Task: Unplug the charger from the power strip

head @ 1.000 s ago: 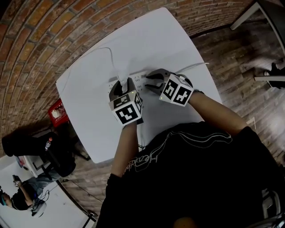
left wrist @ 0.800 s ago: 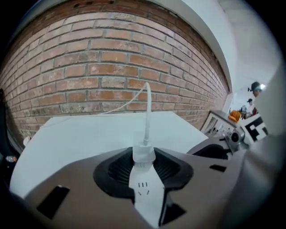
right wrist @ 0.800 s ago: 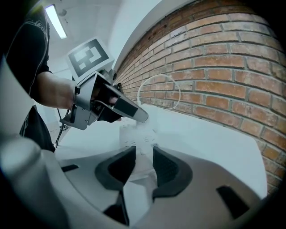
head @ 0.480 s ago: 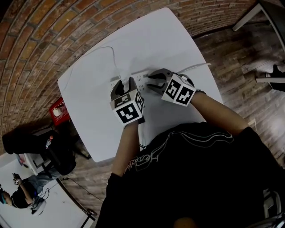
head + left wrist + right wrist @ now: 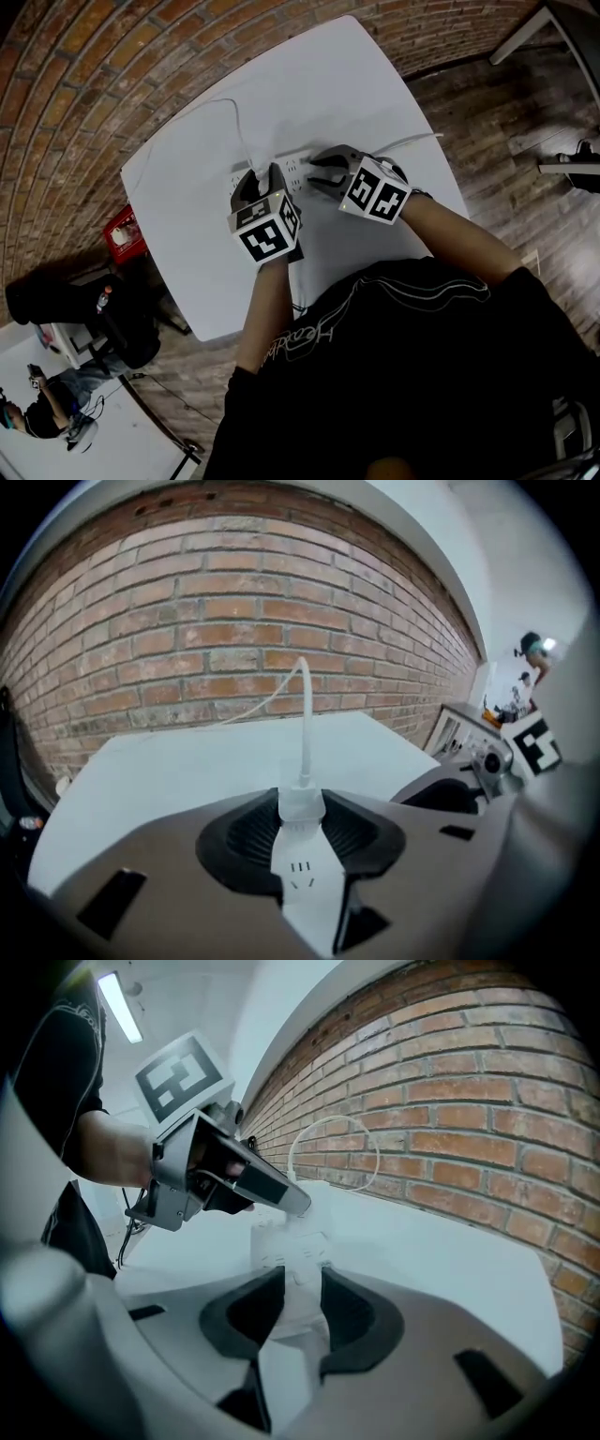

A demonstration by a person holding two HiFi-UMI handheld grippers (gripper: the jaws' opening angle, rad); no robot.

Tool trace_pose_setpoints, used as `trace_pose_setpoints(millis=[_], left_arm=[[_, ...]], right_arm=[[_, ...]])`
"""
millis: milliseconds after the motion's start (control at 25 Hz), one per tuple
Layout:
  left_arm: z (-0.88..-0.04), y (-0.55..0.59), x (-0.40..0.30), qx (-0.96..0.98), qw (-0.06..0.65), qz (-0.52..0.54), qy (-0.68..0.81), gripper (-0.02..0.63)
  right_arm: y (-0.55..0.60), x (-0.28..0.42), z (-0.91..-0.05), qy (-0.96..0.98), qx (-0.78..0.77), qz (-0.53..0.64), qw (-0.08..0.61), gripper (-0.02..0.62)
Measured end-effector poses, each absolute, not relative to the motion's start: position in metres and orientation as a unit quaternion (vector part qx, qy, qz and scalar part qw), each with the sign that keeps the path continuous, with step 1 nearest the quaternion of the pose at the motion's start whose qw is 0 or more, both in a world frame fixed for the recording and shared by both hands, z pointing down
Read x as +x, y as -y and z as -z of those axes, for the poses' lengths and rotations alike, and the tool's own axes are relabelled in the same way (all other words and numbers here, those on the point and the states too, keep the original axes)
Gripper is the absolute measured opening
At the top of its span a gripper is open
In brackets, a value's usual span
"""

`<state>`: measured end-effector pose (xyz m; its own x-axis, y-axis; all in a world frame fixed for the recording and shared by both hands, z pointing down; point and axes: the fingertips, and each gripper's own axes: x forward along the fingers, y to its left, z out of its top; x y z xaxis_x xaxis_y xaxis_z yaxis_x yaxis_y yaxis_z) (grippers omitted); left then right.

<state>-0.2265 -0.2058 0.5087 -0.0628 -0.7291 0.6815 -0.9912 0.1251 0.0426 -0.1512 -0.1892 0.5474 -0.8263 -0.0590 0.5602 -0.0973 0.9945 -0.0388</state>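
mid-frame, the left hand-held gripper [image 5: 302,810] is clenched on the charger [image 5: 301,797]; the right hand-held gripper [image 5: 297,1286] clamps the power strip [image 5: 281,1241] on the worktop [image 5: 356,84]. best pull straight out, strip pinned.

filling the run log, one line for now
left gripper: shut on charger | right gripper: shut on power strip | charger: plugged in

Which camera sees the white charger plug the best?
The left gripper view: the charger sits centred, clamped between the jaws, cable rising. In the head view the left gripper mostly covers it. The right gripper view shows only a washed-out glimpse under that gripper's tip.
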Motion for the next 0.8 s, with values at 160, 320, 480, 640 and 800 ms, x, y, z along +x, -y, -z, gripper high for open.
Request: trace_pose_setpoints(millis=[160, 320, 480, 640, 800], left_arm=[[-0.5102, 0.2042, -0.2303, 0.620, 0.311, -0.208, 0.690, 0.137], [-0.5028, 0.2060, -0.2244, 0.622, 0.236, -0.267, 0.697, 0.138], [-0.5066, 0.2066, -0.2287, 0.625, 0.301, -0.212, 0.688, 0.137], [-0.5059, 0.2047, -0.2307, 0.622, 0.286, -0.229, 0.692, 0.135], [-0.5012, 0.2052, -0.2234, 0.618, 0.212, -0.295, 0.698, 0.137]], right_arm=[[0.1890, -0.1522, -0.5482, 0.957, 0.040, -0.030, 0.286, 0.103], [0.1895, -0.1519, -0.5482, 0.959, 0.047, -0.037, 0.278, 0.103], [0.1889, -0.1522, -0.5480, 0.959, 0.047, -0.033, 0.277, 0.103], [0.1886, -0.1532, -0.5484, 0.959, 0.049, -0.031, 0.278, 0.103], [0.1894, -0.1531, -0.5473, 0.956, 0.049, -0.032, 0.286, 0.103]])
